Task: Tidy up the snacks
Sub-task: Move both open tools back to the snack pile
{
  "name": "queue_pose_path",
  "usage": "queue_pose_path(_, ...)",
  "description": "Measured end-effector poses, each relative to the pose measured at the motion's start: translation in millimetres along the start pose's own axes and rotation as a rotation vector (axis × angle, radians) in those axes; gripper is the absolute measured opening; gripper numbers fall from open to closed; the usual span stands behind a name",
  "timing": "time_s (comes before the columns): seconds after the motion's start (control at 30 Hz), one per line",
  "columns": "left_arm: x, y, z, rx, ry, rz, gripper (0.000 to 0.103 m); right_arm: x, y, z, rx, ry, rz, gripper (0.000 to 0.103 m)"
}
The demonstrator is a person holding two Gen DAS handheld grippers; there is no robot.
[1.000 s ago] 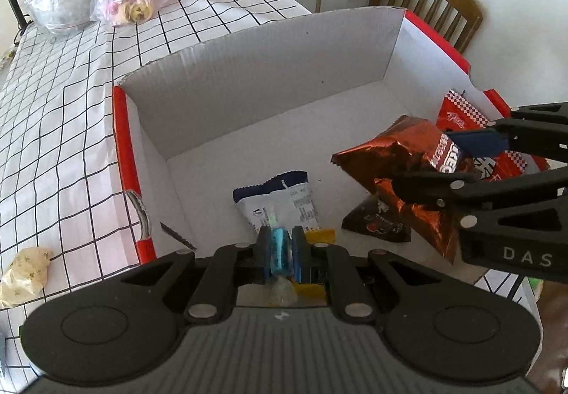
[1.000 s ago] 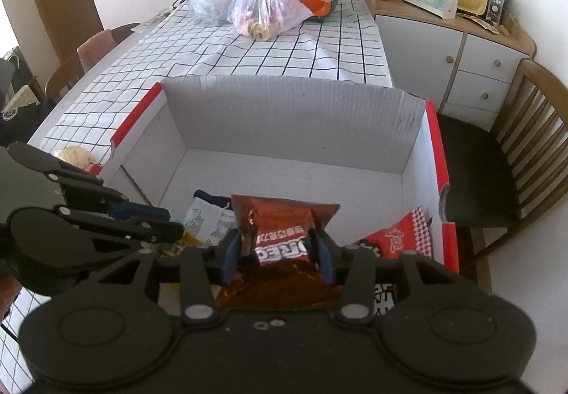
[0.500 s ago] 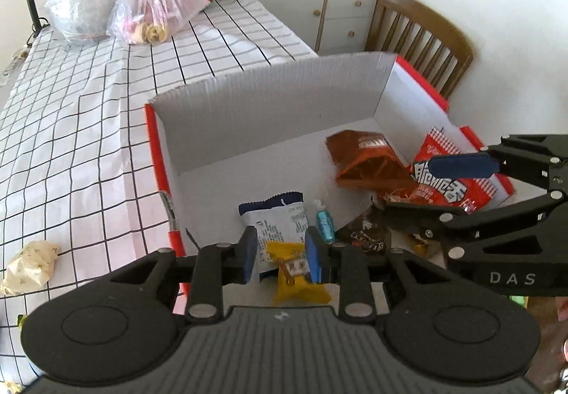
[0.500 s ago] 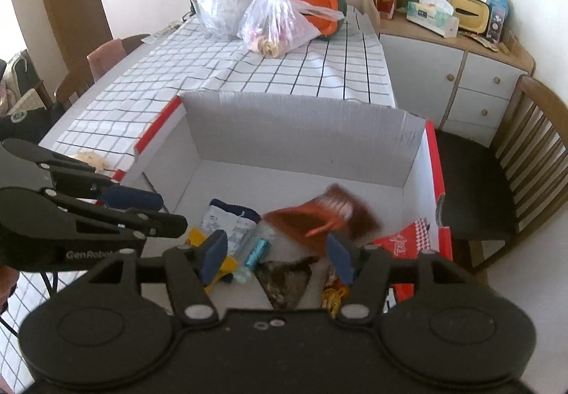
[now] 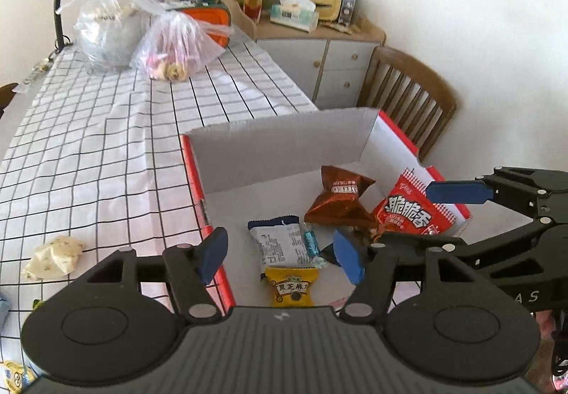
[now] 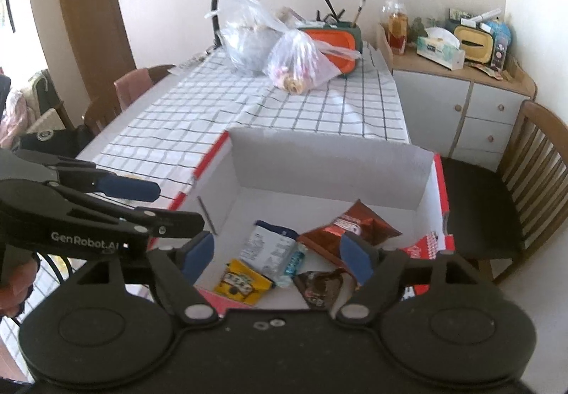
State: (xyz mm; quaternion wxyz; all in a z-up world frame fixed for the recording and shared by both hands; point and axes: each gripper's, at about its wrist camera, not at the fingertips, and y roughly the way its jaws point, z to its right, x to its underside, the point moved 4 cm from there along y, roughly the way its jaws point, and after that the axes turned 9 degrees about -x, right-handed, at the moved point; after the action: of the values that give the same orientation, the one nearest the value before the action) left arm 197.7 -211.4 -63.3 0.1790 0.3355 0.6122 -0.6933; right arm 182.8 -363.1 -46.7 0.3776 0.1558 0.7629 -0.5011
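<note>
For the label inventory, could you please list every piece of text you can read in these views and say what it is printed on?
"GenRobot.AI": side of the black left gripper.
"AS", start cut off: side of the black right gripper.
"脆脆香": red-and-white snack bag.
"黑芝麻", last character cut off: small yellow snack packet.
Brown foil snack bag, white-and-navy packet, tissue box: print too blurred to read.

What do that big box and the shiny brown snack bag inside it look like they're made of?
The box looks like corrugated cardboard: matte grey-white walls inside, red printed outside, and a cut, slightly wavy top edge. The brown snack bag seems to be metallised plastic film: glossy, coppery, sharply creased, with crimped ends.
</note>
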Motion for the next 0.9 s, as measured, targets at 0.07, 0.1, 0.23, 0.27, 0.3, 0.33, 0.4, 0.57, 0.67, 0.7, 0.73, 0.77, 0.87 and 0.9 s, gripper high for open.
queue_pose_path(0.07,2.1,-8.7,-5.5,-0.006,-0.013,0.015,0.065,-0.6,-3.9,-7.5,-0.008,-0.006,0.013,0.083)
queue_pose_path(0.1,3.3,-13.0,-8.9,-0.006,-0.019,0.022,0.065,-1.0,-5.9,-12.3,-0.016,-0.01,0.019,0.083)
queue_pose_path(0.23,8.3,-29.3,-23.2,-0.016,-0.043,0.046,0.066,-3.6,-8.8,-29.2,-0.04,-0.026,0.036,0.087)
queue_pose_path(0.27,9.6,-32.8,-27.0,-0.019,-0.049,0.053,0.066,-4.2,-8.7,-34.1,-0.046,-0.03,0.039,0.088)
queue_pose_path(0.3,11.1,-36.8,-31.4,-0.022,-0.056,0.06,0.066,-5.0,-8.3,-39.6,-0.053,-0.033,0.043,0.088)
queue_pose_path(0.33,12.8,-41.2,-36.2,-0.024,-0.064,0.067,0.067,-5.9,-7.9,-45.1,-0.061,-0.036,0.047,0.089)
queue_pose_path(0.4,16.0,-48.9,-47.0,-0.031,-0.076,0.082,0.068,-7.3,-6.6,-55.9,-0.072,-0.045,0.056,0.091)
queue_pose_path(0.57,25.5,-62.9,-77.7,-0.052,-0.102,0.107,0.075,-13.2,-0.3,-86.8,-0.096,-0.06,0.082,0.1)
queue_pose_path(0.67,32.5,-67.6,-100.2,-0.068,-0.119,0.114,0.079,-15.2,7.0,-106.2,-0.108,-0.056,0.082,0.103)
queue_pose_path(0.7,34.8,-68.7,-109.9,-0.075,-0.13,0.115,0.08,-15.8,9.7,-112.5,-0.109,-0.056,0.08,0.103)
queue_pose_path(0.73,36.5,-70.1,-118.2,-0.08,-0.141,0.116,0.081,-16.7,13.0,-119.0,-0.11,-0.057,0.078,0.103)
queue_pose_path(0.77,38.6,-71.3,-127.5,-0.086,-0.149,0.116,0.081,-17.6,17.0,-126.1,-0.111,-0.055,0.077,0.103)
queue_pose_path(0.87,43.8,-74.9,-153.4,-0.096,-0.163,0.113,0.081,-19.6,29.4,-144.2,-0.106,-0.037,0.072,0.103)
queue_pose_path(0.9,46.1,-76.4,-162.1,-0.097,-0.168,0.113,0.081,-20.0,34.0,-151.0,-0.104,-0.033,0.071,0.103)
